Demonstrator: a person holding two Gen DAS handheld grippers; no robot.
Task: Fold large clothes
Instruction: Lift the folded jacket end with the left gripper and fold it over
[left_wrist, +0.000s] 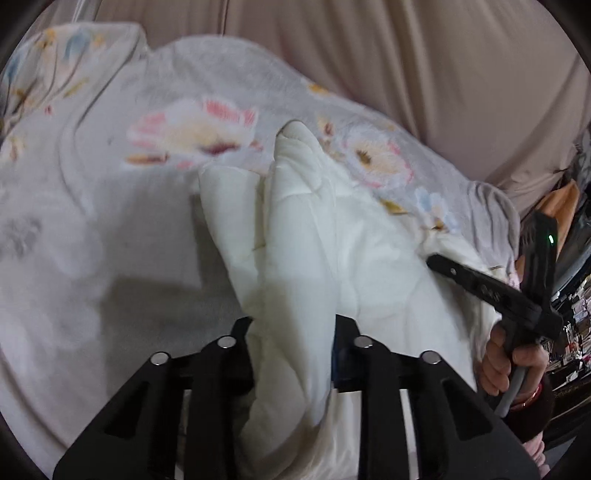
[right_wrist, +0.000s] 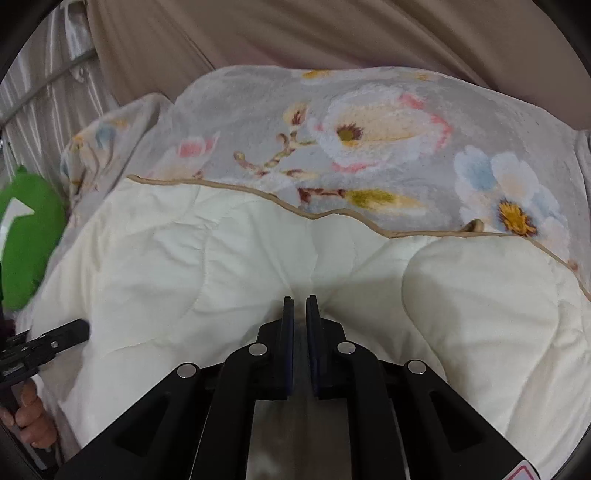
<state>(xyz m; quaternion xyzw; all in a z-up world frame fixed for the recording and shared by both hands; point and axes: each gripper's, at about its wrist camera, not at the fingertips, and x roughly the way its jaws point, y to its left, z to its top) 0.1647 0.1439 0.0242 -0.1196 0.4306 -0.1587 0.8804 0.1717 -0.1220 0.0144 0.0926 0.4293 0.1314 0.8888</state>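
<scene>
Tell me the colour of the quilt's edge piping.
Tan piping on the cream quilt; right wrist view shows it best.

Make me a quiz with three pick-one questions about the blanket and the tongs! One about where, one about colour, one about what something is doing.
1. Where is the green thing?
A. On the quilt's left side in the right wrist view
B. On top of the flowers
C. Between the right tongs

2. What colour is the trim along the cream quilt?
A. Red
B. Tan
C. Black

3. What are the left tongs doing?
A. Hanging open over nothing
B. Holding a cup
C. Gripping a bunch of the cream quilt

Answers:
1 A: the green shape sits at the left edge, beside the flowered blanket.
2 B: a thin tan strip runs where cream meets the flowers.
3 C: cream fabric is bunched between the two fingers.
</scene>
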